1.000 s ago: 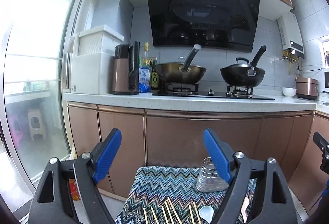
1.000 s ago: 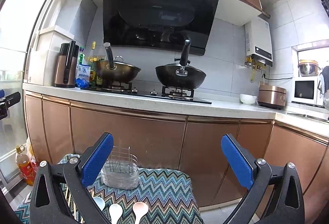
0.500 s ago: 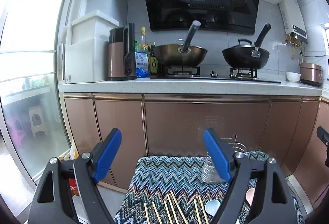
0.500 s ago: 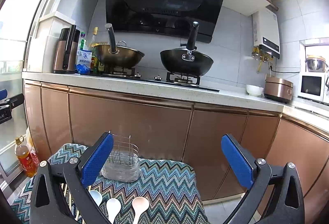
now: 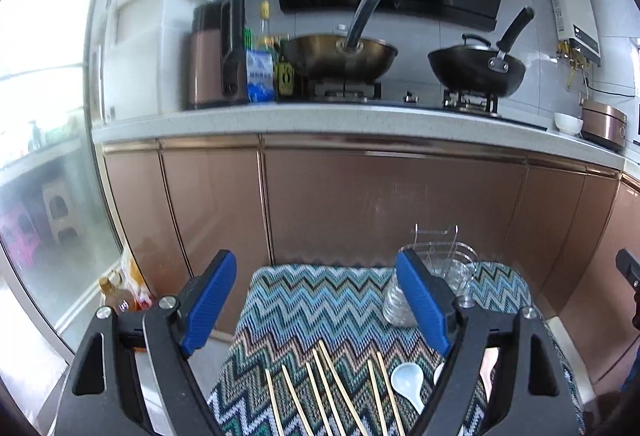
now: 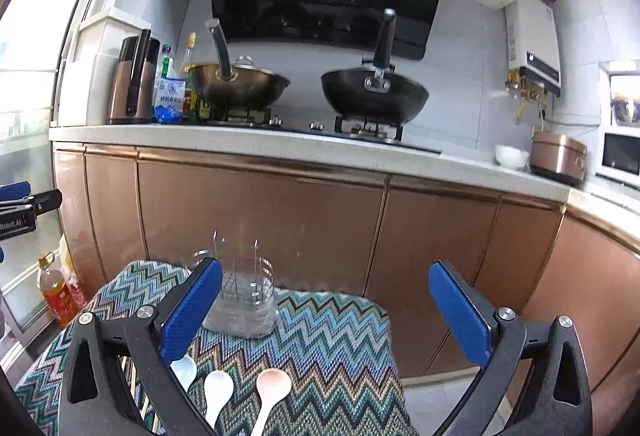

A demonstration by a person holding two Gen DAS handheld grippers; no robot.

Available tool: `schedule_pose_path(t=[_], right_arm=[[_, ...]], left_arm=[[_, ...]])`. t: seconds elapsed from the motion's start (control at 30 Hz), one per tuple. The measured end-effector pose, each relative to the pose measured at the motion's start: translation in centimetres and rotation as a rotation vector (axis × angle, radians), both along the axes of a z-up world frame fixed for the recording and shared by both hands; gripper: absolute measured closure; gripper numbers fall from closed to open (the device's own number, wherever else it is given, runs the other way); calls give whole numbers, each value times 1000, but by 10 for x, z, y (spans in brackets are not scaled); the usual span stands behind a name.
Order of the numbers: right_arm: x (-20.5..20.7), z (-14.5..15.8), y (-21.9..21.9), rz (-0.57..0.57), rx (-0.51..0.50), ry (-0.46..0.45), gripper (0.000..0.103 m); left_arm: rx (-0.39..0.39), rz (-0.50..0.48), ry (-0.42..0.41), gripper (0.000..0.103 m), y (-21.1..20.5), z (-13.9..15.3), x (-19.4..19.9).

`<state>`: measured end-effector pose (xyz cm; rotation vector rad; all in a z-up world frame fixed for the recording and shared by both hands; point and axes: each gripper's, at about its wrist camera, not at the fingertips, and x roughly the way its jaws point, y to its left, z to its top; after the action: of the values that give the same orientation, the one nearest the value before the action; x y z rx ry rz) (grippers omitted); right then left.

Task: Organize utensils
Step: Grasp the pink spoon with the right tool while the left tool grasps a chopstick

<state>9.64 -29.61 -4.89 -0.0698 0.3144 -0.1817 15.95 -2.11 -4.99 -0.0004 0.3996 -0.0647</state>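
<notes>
From the left wrist, my left claw (image 5: 316, 304) hung spread and empty above the chopsticks (image 5: 320, 392) lying side by side on the zigzag-clothed table (image 5: 320, 300); thin, light and stiff, probably best pinched mid-length. From the right wrist, my right claw (image 6: 326, 310) gaped empty above three spoons (image 6: 218, 394), likely slippery and brittle, near the clear holder (image 6: 244, 300); I'd grip their handles.
</notes>
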Motion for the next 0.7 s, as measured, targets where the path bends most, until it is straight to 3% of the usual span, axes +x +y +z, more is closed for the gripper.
schedule_pose_path(t=[0.17,0.43,0.5,0.57,0.63,0.7], right_arm=[[13,-21,-13,42,50,95,21],[54,-81,-23,183,157,352,43],[63,-95,-26,198,188,400,47],[70,-110,-29,208,209,436,50],[77,-120,-30,217,223,462,54],[83,-129,-32,227,249,489,56]], left_arm=[[-55,-33,142,22,14,-21,22],[-216,-146,517,25,28,-95,79],[-246,-154,600,35,26,-115,95],[-252,-157,663,59,23,-133,109],[-266,-151,743,72,22,-155,125],[-273,-137,798,77,21,-172,139]])
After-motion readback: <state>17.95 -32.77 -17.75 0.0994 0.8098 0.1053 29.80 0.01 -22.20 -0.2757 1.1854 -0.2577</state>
